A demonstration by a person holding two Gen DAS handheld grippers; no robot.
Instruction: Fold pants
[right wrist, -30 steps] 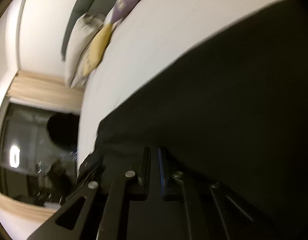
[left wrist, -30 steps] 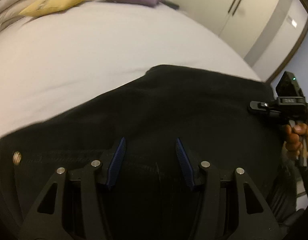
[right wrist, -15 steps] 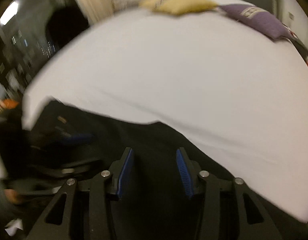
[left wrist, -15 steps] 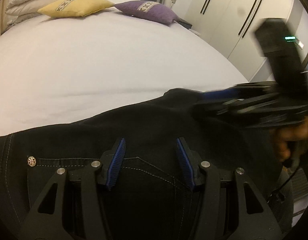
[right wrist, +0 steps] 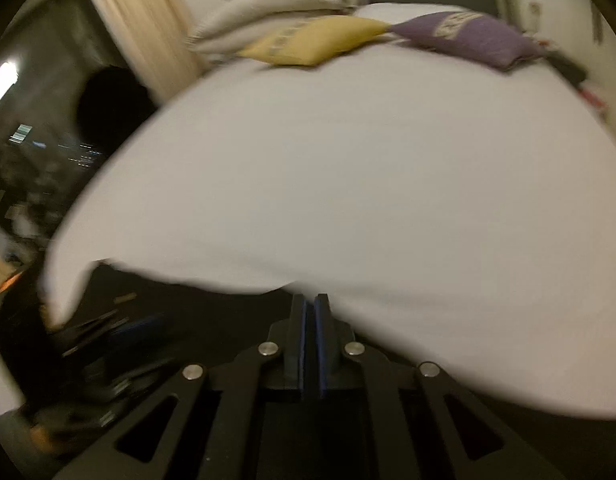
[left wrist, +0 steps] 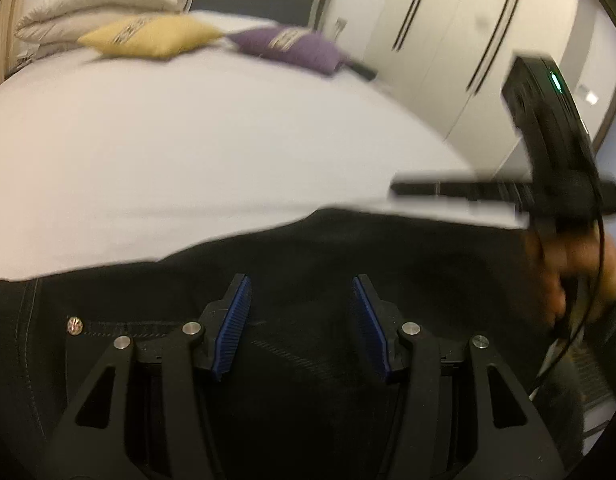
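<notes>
Along the near edge of the bed [left wrist: 188, 152], the black pants [left wrist: 308, 248] lay with their length running sideways, directly under the wide-open left gripper [left wrist: 300, 316], while the right gripper [right wrist: 309, 312], pinched nearly closed, hovered beyond their far edge.

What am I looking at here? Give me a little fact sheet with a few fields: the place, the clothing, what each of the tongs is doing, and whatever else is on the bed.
place: a bed with a white sheet
clothing: black pants lying along the near edge of the bed, a metal rivet showing
left tongs: open, over the pants, holding nothing
right tongs: shut at the pants' edge; whether cloth is pinched cannot be told
cushions: yellow cushion and purple cushion at the far end
bedding: folded white duvet behind the cushions
background: white wardrobe doors
</notes>
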